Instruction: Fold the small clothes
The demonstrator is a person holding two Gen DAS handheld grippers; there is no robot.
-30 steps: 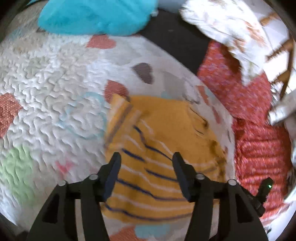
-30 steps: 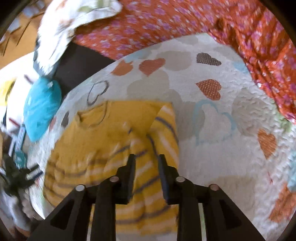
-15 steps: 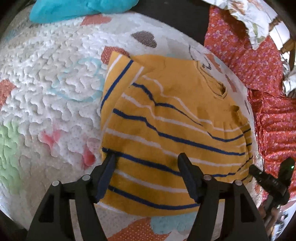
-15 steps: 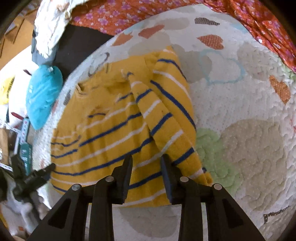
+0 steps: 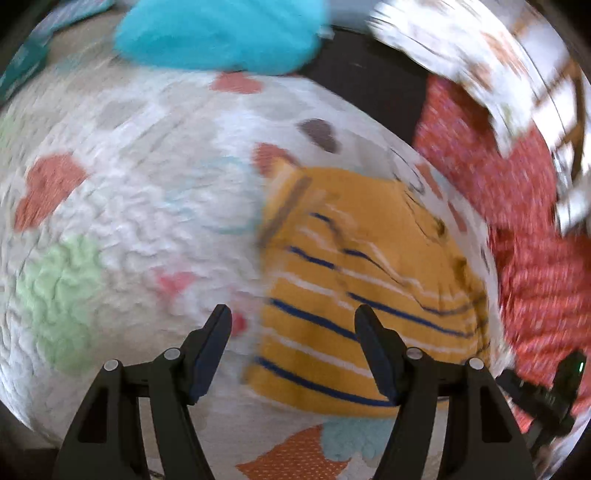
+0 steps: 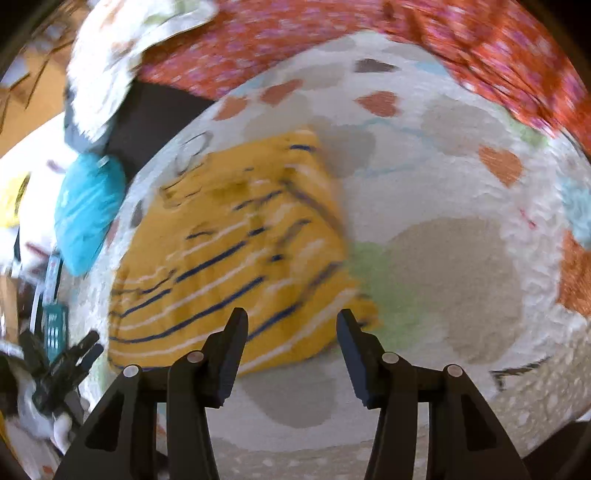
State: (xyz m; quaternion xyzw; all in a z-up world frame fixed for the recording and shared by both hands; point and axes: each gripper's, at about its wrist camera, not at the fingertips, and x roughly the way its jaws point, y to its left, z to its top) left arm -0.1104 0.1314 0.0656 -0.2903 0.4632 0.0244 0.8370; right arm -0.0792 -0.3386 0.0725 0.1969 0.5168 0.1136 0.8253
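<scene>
Both views are smeared, so edges are hard to place. The shirt (image 5: 362, 280) lies flat on the quilt (image 5: 122, 221), one side folded over. The left gripper (image 5: 291, 332) and right gripper (image 6: 291, 332) hang above its hem with jaws released, grasping nothing. A blind pinch could catch the puffy quilt with the cloth, or drag the fold loose. A teal cushion (image 5: 221, 33) and red floral fabric (image 6: 480, 40) border the quilt.

Motion blur smears the striped shirt (image 5: 362, 280) and quilt (image 5: 122, 206).
</scene>
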